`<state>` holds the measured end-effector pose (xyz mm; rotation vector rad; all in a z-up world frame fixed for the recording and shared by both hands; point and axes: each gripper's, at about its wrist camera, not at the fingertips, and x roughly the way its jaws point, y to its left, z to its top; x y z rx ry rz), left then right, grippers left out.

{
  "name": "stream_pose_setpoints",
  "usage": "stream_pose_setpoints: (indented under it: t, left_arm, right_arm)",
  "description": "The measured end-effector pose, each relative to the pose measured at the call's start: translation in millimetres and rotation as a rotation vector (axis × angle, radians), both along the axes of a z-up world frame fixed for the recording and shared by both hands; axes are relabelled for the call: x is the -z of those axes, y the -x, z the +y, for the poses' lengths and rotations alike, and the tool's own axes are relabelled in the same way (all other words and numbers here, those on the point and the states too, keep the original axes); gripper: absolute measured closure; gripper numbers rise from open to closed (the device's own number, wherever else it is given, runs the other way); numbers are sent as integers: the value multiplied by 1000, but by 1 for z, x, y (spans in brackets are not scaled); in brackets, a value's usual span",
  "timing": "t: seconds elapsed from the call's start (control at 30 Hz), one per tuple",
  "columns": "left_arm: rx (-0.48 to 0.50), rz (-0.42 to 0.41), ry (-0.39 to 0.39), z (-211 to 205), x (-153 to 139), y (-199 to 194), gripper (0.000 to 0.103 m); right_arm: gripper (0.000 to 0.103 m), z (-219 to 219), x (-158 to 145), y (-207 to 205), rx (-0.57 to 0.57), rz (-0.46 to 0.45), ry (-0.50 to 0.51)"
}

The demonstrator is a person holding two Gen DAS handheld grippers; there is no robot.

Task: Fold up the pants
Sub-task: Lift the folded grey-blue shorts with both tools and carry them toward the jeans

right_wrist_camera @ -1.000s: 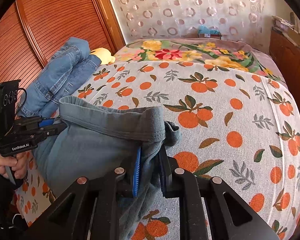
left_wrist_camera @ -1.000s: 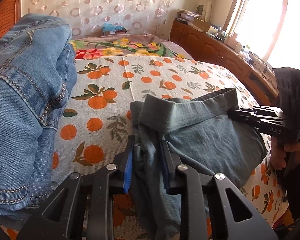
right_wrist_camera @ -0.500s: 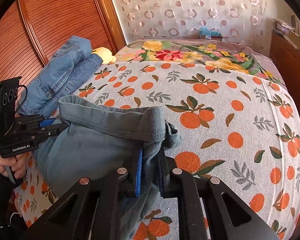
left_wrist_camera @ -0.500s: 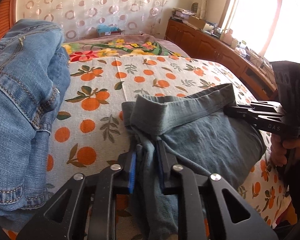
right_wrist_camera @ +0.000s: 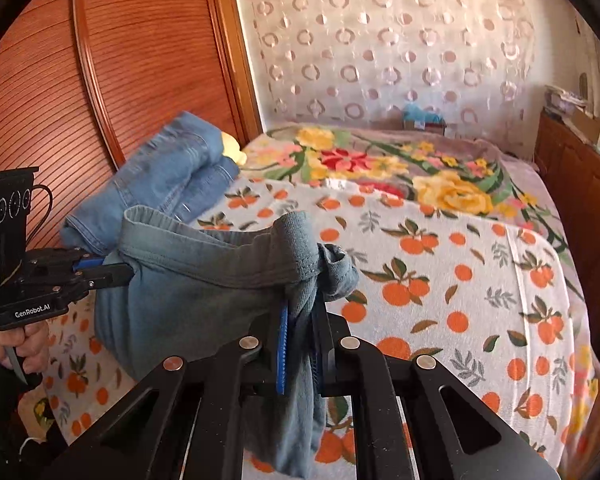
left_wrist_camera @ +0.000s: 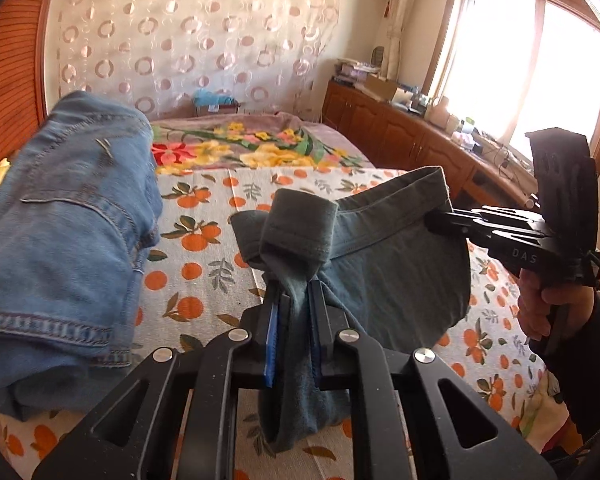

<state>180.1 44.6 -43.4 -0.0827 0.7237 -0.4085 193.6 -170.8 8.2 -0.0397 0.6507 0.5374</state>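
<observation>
A: Both grippers pinch the waistband of the grey-green pants (left_wrist_camera: 388,280), left gripper (left_wrist_camera: 294,316) closing on a bunched corner, right gripper (right_wrist_camera: 302,320) clamped, above the near edge of the bed (right_wrist_camera: 480,300).

B: Keep the waistband level and taut. The legs hang out of view.

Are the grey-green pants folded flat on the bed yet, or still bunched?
Still bunched. The grey-green pants hang between the left gripper and right gripper, each pinching gathered waistband, above the bedspread.
</observation>
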Motion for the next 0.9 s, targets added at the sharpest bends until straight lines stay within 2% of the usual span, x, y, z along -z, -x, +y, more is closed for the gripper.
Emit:
stream_pose_setpoints:
  t: [0.3,0.5,0.9]
  left_arm:
    - [-50,-95,8,22,-34,31,89]
    - [-95,-131,5,38,-49,39,89]
    - [-183,-191,-4,70,-85,30,89]
  right_arm:
    - [94,8,-37,28,-40,-94,-7]
    - [94,21,-51,30,-82,-131,-7]
    - [94,60,-79,-30,-156,-187,15]
